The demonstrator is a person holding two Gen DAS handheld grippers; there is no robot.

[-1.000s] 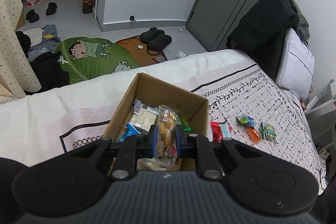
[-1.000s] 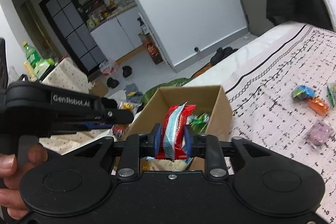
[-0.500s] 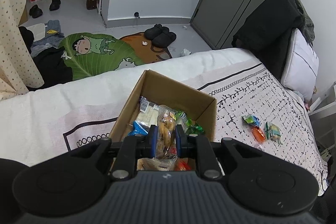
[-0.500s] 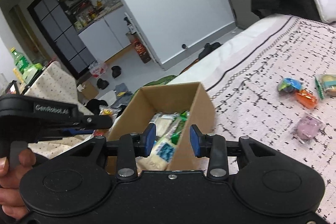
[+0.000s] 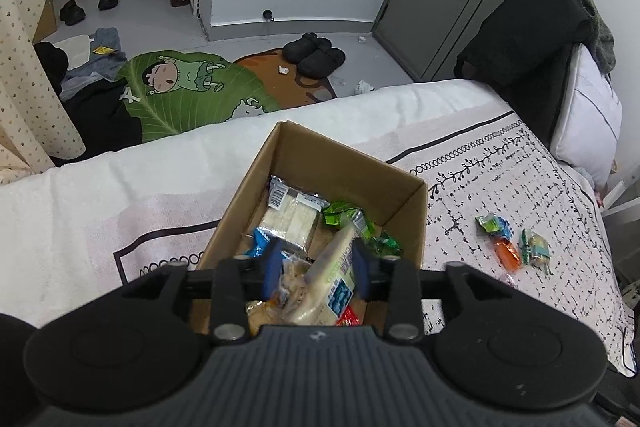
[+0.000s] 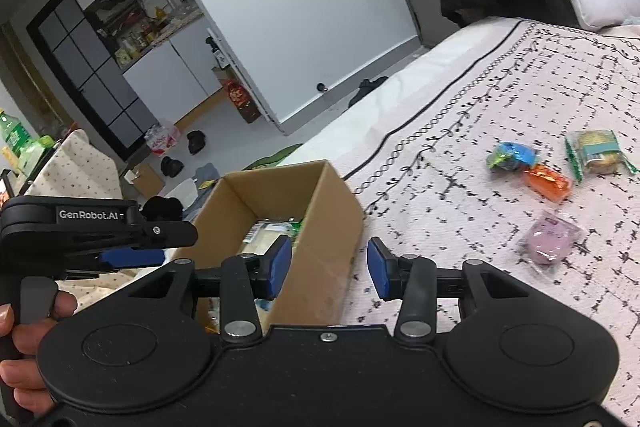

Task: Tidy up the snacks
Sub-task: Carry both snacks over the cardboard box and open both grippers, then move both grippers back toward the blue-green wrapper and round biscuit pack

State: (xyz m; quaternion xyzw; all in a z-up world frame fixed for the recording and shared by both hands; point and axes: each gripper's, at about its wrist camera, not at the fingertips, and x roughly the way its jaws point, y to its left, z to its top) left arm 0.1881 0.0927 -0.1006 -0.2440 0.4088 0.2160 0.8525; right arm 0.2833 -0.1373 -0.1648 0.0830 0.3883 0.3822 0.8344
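A brown cardboard box [image 5: 288, 155] stands on the bed with several wrapped snacks inside, among them a white cake pack [image 5: 290, 217] and green packets [image 5: 344, 215]. My left gripper [image 5: 314, 265] is open above the box's near end, with loose snacks lying below between its fingers. My right gripper [image 6: 326, 265] is open and empty by the box's near right corner [image 6: 320, 259]. Loose snacks lie on the bed to the right: a blue-green one [image 6: 510, 155], an orange one [image 6: 548, 183], a cracker pack [image 6: 598, 151] and a purple one [image 6: 550, 239].
The bed has a white and black patterned cover [image 6: 500, 99]. A pillow [image 5: 588, 115] and a dark garment [image 5: 524, 39] lie at its far right. The floor beyond has a green rug [image 5: 180, 95], slippers [image 5: 314, 53] and clothes.
My left gripper opened and let go of the bread snack into the box. My right gripper let go of its red packet earlier, stayed open and moved right, off the box.
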